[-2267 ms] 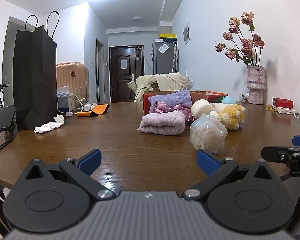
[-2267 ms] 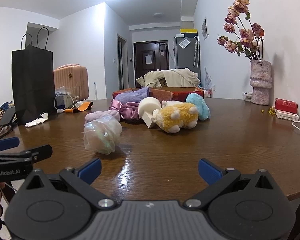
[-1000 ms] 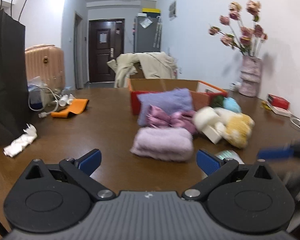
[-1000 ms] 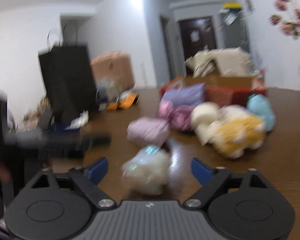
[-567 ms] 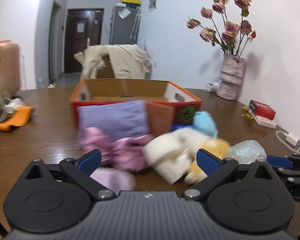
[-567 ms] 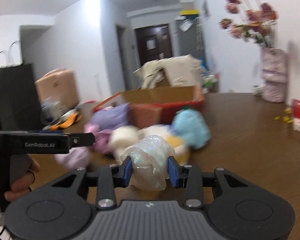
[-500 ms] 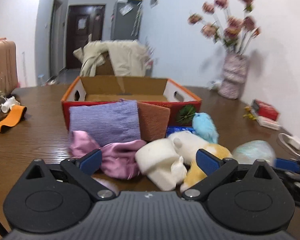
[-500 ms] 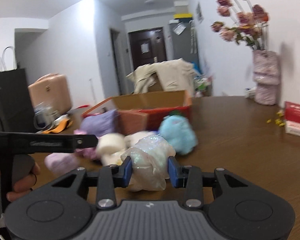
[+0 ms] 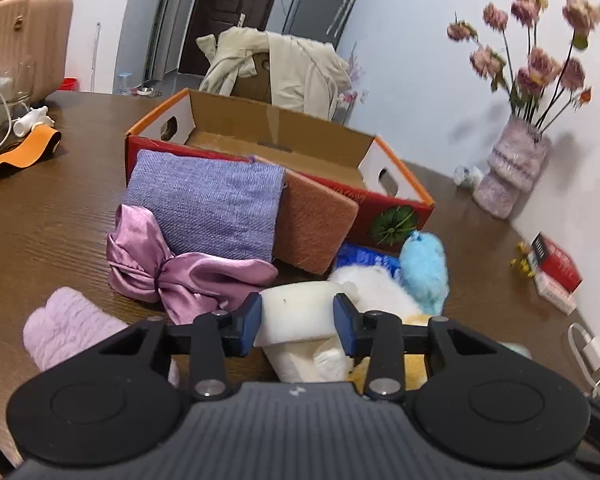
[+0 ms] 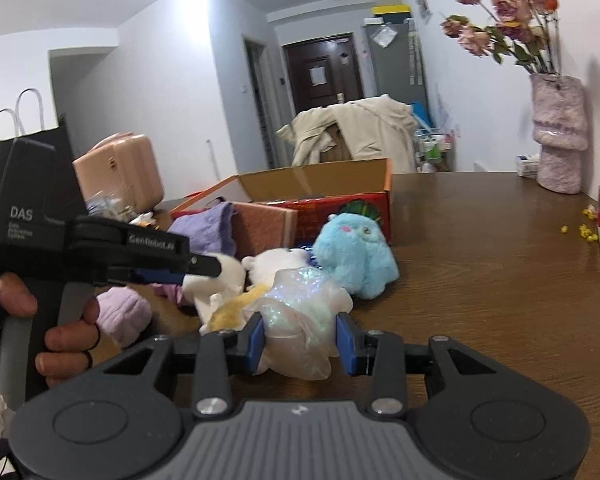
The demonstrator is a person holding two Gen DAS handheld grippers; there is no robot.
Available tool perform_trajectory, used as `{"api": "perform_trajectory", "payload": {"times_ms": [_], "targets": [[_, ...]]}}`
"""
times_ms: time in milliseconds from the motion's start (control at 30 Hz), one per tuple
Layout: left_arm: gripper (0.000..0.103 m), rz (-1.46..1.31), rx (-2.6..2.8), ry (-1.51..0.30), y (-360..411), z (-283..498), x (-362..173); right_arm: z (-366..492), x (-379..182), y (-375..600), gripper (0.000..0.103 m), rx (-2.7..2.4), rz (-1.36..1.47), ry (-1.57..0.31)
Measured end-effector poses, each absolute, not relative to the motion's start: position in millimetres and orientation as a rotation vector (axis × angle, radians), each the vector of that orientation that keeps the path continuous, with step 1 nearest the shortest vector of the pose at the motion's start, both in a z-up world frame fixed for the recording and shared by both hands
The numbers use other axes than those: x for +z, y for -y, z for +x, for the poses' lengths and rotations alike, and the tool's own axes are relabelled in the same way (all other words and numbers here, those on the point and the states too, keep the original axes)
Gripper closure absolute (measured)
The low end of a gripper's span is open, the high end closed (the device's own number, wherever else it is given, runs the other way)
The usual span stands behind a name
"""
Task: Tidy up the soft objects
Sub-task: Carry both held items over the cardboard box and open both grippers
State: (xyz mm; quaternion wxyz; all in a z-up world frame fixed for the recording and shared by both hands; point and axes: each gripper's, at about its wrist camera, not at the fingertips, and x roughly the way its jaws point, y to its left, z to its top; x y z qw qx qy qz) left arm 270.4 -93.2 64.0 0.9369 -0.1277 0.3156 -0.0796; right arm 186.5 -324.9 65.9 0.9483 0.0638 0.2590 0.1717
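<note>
Left wrist view: left claw (image 9: 298,322) clenched on white foam piece (image 9: 296,314), blue pads pressing both sides. Foam piece sits in pile on brown counter (image 9: 40,216), ahead of open red cardboard box (image 9: 260,148). Purple cloth pad (image 9: 204,204) and orange pad (image 9: 312,220) lean on box front. Pink satin bow (image 9: 172,268) and lilac knit roll (image 9: 72,328) lie left; blue plush (image 9: 424,272) right.

Right wrist view: right claw (image 10: 300,340) clenched on iridescent plastic-wrapped bundle (image 10: 300,312), held above counter (image 10: 480,280). Blue plush (image 10: 354,256) just beyond, in front of box (image 10: 320,192). Left claw (image 10: 188,270) at left, gripping foam.
</note>
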Motion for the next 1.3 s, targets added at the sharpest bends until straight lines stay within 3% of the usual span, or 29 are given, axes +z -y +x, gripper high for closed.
{"api": "perform_trajectory", "payload": {"times_ms": [333, 567, 767, 967, 1133, 1300], "targets": [[0.064, -0.258, -0.120, -0.408, 73, 203, 114, 180, 79, 316, 0.066, 0.467, 0.103, -0.473], [0.063, -0.186, -0.132, -0.299, 32, 222, 166, 214, 113, 319, 0.066, 0.504, 0.222, -0.371], [0.063, -0.139, -0.199, -0.293, 12, 313, 193, 278, 150, 323, 0.066, 0.463, 0.199, -0.322], [0.063, -0.057, -0.172, -0.369, 12, 440, 165, 391, 164, 312, 0.065, 0.393, 0.097, -0.431], [0.063, -0.059, -0.118, -0.526, 20, 550, 124, 523, 132, 302, 0.065, 0.286, 0.094, -0.680], [0.060, -0.004, -0.031, -0.615, 24, 599, 88, 598, 90, 286, 0.062, 0.174, 0.043, -0.796]]}}
